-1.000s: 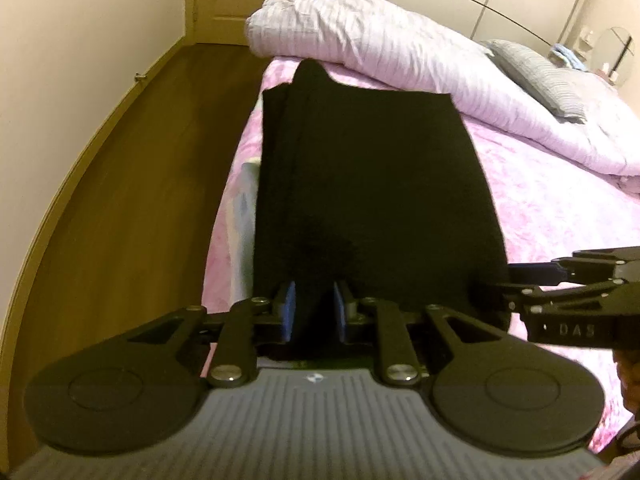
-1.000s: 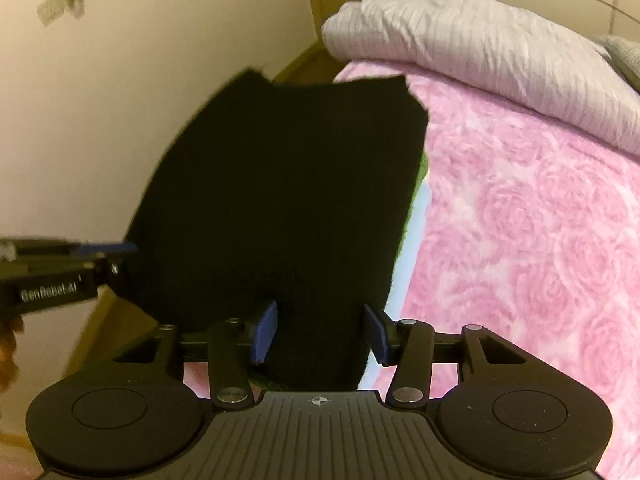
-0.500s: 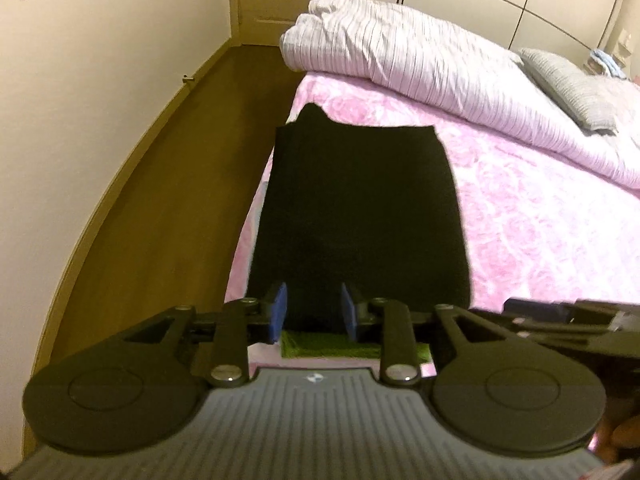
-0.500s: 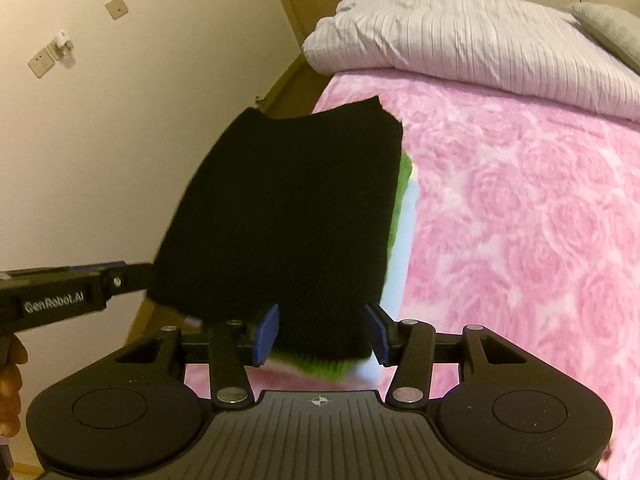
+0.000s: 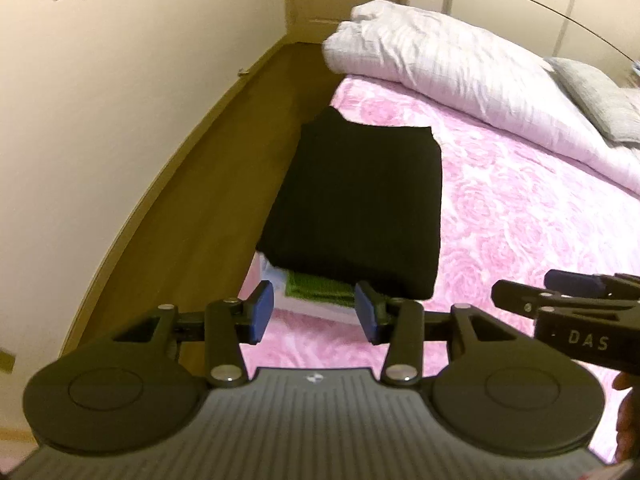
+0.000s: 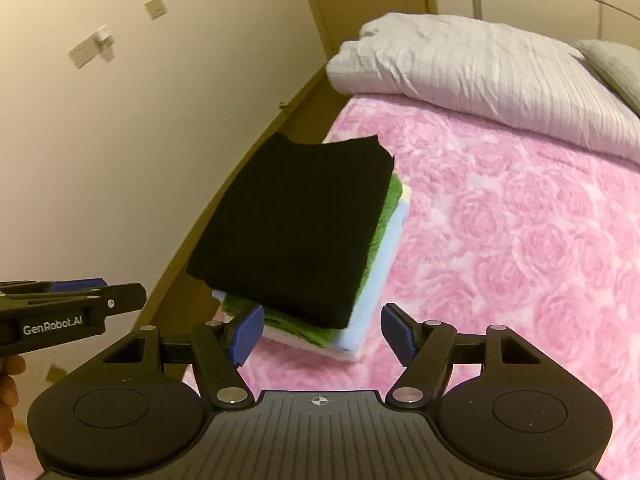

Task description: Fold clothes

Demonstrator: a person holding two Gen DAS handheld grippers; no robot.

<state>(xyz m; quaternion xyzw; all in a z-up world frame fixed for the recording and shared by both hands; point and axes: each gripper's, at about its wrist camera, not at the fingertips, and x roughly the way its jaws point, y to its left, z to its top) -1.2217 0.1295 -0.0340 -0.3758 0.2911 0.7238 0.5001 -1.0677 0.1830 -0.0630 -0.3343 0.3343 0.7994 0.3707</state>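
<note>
A folded black garment [image 5: 360,204] lies on top of a stack of folded clothes at the left edge of the bed; it also shows in the right wrist view [image 6: 296,224]. Under it are a green piece [image 6: 384,216], a light blue piece [image 6: 376,280] and a white one. My left gripper [image 5: 315,317] is open and empty, just short of the stack's near edge. My right gripper [image 6: 322,334] is open and empty, above the stack's near corner. Neither touches the clothes.
The pink rose-patterned bedspread [image 6: 520,240] stretches to the right. A rolled white duvet [image 5: 440,52] and a grey pillow [image 5: 600,100] lie at the far end. The wooden floor [image 5: 192,200] and a cream wall run along the left.
Both grippers have let go of the black garment, opened wider and pulled back and up from the stack. The garment now lies flat on the stack.
</note>
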